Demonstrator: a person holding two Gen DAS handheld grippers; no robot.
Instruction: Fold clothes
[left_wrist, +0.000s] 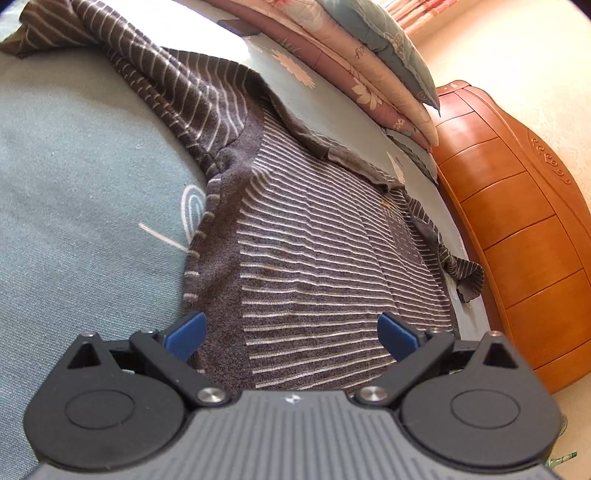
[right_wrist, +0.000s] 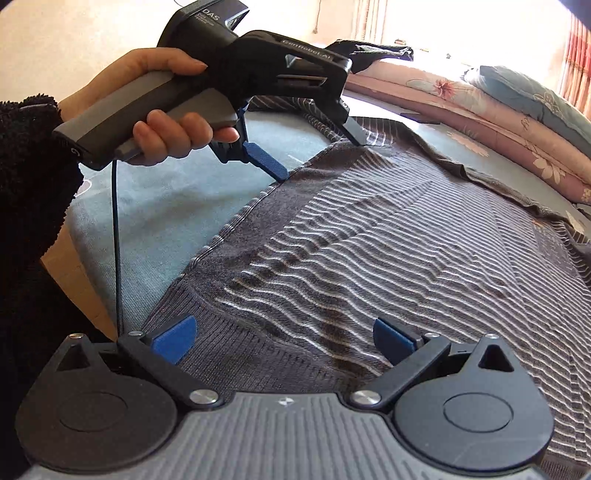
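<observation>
Two wrist views over a bed with a grey-green cover. The task's thing, a dark striped sweater, lies spread across the bed and fills the centre and lower right of both views; in the left wrist view one sleeve runs crumpled toward the upper left of the frame, and the other sleeve trails at centre right toward the wooden footboard. My left tongs stand with blue tips wide apart over the sweater's side edge, gripping nothing; the right wrist view shows the same tongs at upper centre, held by my left hand, tips spread and down at the sweater's edge. My right tongs are likewise apart, poised above the ribbed hem at lower centre, clamped on nothing. Folded quilts sit at the upper right. Judged progress: early. The body is laid roughly flat, but no fold shows; both sleeves remain to be turned in and the body then doubled over.
</observation>
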